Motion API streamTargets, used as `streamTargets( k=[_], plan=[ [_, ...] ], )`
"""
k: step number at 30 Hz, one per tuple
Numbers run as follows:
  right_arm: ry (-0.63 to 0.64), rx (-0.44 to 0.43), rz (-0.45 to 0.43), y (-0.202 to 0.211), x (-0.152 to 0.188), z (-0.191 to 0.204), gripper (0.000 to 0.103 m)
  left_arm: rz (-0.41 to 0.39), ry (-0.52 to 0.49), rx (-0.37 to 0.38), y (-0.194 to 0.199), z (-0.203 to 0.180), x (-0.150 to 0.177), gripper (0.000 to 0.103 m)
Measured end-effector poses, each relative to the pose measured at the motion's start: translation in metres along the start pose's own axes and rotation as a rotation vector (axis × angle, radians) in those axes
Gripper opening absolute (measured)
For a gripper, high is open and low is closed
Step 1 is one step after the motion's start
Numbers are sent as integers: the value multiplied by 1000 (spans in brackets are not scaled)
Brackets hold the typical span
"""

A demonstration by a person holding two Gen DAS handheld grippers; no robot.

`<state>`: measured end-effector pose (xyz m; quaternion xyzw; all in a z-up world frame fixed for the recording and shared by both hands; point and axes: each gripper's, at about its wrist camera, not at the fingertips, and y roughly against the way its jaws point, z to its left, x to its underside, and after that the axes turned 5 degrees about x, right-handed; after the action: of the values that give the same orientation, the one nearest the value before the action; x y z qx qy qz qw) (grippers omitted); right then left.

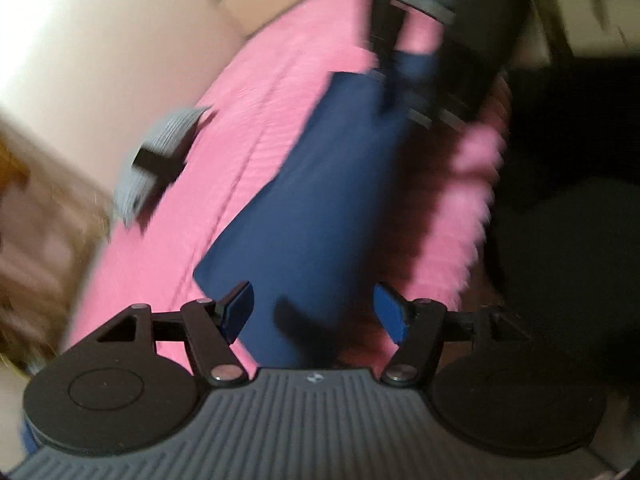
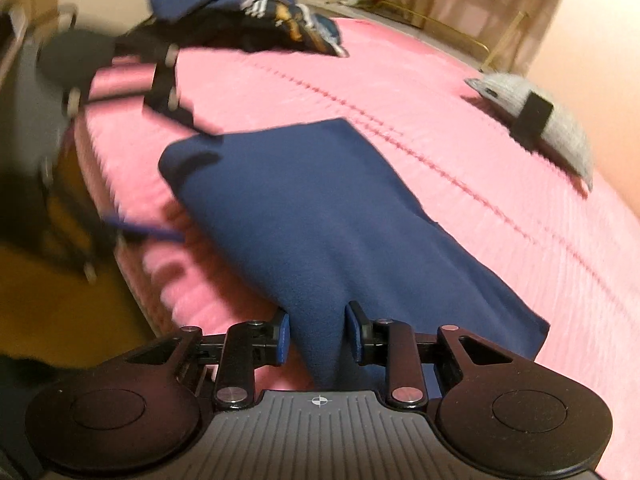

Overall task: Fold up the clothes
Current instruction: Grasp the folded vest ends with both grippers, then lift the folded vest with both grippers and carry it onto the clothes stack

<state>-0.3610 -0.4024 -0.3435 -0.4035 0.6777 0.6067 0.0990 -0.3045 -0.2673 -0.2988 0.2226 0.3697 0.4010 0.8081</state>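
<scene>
A navy cloth (image 2: 320, 208) lies in a long strip on the pink bedspread (image 2: 440, 92). One end of it rises in a ridge between the fingers of my right gripper (image 2: 318, 334), which is shut on it. In the left wrist view the same navy cloth (image 1: 320, 200) runs up to the blurred right gripper (image 1: 404, 76). My left gripper (image 1: 316, 312) is open, just above the cloth's other end near its corner, and holds nothing. In the right wrist view the left gripper (image 2: 198, 186) is a blur at the cloth's far left corner.
A grey knitted item with a black band (image 2: 536, 120) lies farther across the bed. A pile of dark clothes (image 2: 256, 12) sits at the far end. The bed's fringed edge (image 2: 160, 272) drops to a yellowish floor (image 2: 60, 312). A gold rack (image 2: 440, 12) stands behind.
</scene>
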Motion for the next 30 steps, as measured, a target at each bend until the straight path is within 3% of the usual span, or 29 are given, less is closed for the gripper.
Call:
streamTargets(
  k=[4, 5, 8, 10, 15, 19, 20, 22, 25, 30],
  plan=[
    [1, -4, -7, 7, -3, -2, 28, 62, -141, -76, -29, -12, -7, 60],
    [18, 1, -12, 8, 0, 2, 28, 80, -159, -92, -36, -12, -8, 50],
    [89, 32, -51, 11, 14, 13, 31, 106, -164, -65, -45, -7, -9, 36],
    [146, 81, -81, 14, 28, 22, 63, 101, -147, -50, -43, -3, -7, 33],
    [353, 236, -82, 11, 65, 48, 65, 71, 24, 39, -36, 23, -4, 31],
    [459, 350, -100, 1, 78, 47, 65, 64, 131, 104, -33, 45, -7, 31],
    [490, 370, -103, -3, 81, 44, 64, 68, 140, 115, -34, 48, -9, 31],
    [533, 375, -103, -12, 87, 33, 38, 86, 136, 131, -35, 51, -12, 31],
    [520, 325, -108, -16, 91, 14, 20, 124, 108, 144, -39, 49, -19, 32],
    [429, 175, -120, 0, 79, -18, 16, 241, 24, 181, -45, 45, -37, 30]
  ],
)
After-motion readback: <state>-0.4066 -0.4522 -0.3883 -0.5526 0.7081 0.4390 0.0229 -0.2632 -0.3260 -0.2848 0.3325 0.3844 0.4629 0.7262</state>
